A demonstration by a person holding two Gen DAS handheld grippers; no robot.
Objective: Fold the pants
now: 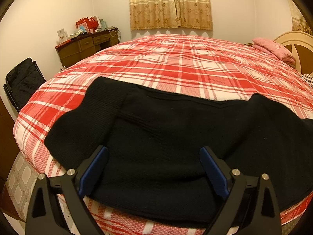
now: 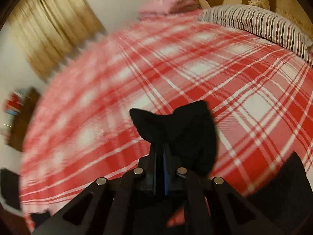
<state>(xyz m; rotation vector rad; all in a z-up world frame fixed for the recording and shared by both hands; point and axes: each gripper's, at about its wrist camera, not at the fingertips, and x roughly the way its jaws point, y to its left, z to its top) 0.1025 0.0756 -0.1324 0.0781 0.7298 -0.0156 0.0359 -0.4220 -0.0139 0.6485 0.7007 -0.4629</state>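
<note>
You had a bed under a red and white plaid cover (image 1: 176,62), with a pink folded quilt (image 1: 273,49) near the cream headboard (image 1: 293,39) and a striped pillow (image 2: 254,23) beside it. Yellow curtains (image 1: 170,4) hung behind. A cluttered wooden desk (image 1: 86,47) stood left, with what looked like a dark padded chair (image 1: 23,80) nearby.

White walls (image 1: 49,9) under warm yellowish light. At twelve o'clock, beige patterned curtains (image 1: 170,4). At ten, brown wooden desk (image 1: 86,45) heaped with red boxes. At nine, black folding chair (image 1: 21,80). At two, cream headboard (image 1: 297,45), pink folded blanket (image 1: 273,49). At seven, tiled floor (image 1: 17,186).
</note>
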